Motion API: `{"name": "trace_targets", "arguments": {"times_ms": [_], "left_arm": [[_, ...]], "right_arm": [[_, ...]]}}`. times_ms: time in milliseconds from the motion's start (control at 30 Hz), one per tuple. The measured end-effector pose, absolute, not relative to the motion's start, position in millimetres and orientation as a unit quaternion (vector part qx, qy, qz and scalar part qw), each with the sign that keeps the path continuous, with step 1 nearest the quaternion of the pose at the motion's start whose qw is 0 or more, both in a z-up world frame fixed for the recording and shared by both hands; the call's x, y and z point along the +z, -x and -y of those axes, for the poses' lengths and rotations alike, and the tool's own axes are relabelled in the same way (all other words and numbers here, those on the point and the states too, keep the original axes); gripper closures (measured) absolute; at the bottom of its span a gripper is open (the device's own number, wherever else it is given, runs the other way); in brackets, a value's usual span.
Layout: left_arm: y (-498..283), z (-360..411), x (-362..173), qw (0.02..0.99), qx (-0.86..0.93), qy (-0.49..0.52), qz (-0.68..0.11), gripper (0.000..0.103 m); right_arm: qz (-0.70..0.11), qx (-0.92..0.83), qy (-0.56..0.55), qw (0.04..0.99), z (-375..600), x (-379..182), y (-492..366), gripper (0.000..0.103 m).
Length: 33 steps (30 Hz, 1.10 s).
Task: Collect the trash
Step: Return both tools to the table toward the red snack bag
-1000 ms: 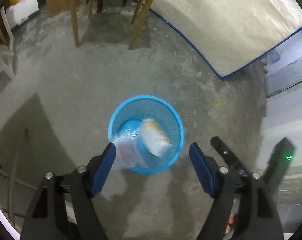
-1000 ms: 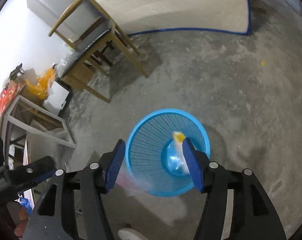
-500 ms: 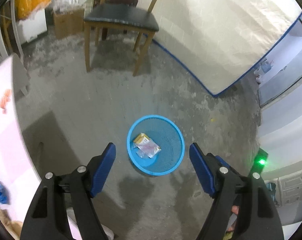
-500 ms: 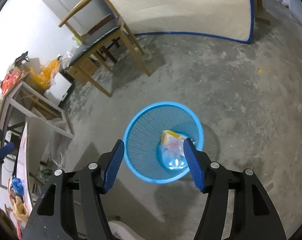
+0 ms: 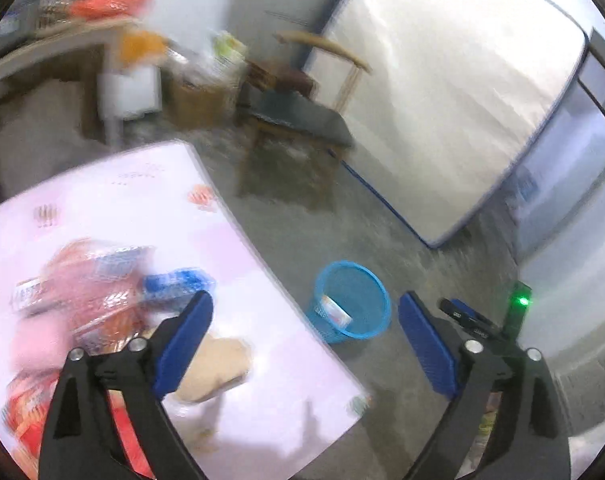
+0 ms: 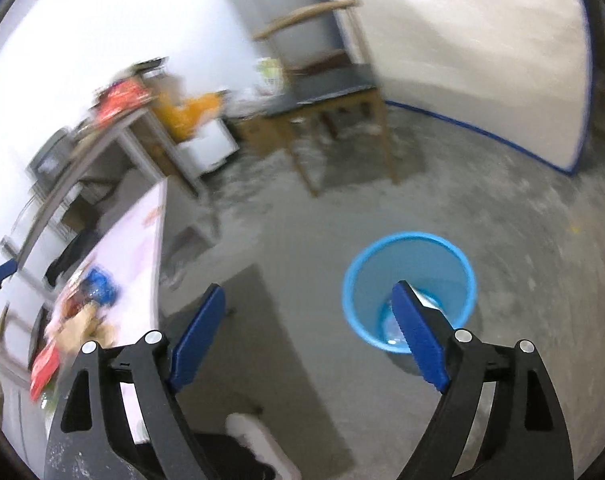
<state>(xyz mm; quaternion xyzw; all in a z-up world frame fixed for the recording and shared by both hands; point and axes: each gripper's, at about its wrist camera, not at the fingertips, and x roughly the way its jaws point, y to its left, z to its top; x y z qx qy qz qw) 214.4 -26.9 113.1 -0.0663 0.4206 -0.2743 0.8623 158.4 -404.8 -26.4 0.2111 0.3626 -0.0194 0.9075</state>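
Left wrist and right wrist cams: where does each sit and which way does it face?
Left wrist: on the left gripper, angled down at table and bin; opening, empty fingers show.
Right wrist: on the right gripper, angled down at floor and bin; opening, empty fingers show.
Shared: bin, table, chair, mattress.

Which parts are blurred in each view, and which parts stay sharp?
Left wrist view: the wrappers on the pink table and the chair are smeared; the blue basket is fairly clear. Right wrist view: shelves and chair streak; its black arms look sharp.
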Motion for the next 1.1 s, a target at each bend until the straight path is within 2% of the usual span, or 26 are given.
{"name": "trace_targets", "arguments": {"times_ms": [133, 300, 500, 667, 933, 1100], "left_arm": [[-166, -59, 120, 0.895, -0.200, 0.102, -0.385, 0.006], [-109, -132, 91, 0.904, -0.125, 0.165, -0.374, 0.006], [-64, -172, 47, 0.898, -0.086, 0.216, -0.374, 0.006], [-59, -186, 19, 0.891, -0.103, 0.252, -0.363, 0.006], [-94, -205, -18, 0.855, -0.139, 0.342, -0.364, 0.026], [-103, -210, -34, 0.834, -0.163, 0.379, -0.368, 0.035]], "right_arm": [[-0.364, 0.065, -0.203, 0.907, 367, -8, -160, 0.022], [-0.376, 0.154, -0.206, 0.890, 316, 3, -171, 0.022], [-0.394, 0.234, -0.174, 0.871, 248, 15, -180, 0.021], [-0.409, 0.287, -0.144, 0.854, 187, 17, -184, 0.021], [-0.422, 0.336, -0.103, 0.836, 102, 11, -200, 0.023], [-0.431, 0.357, -0.080, 0.825, 61, 7, -215, 0.039]]}}
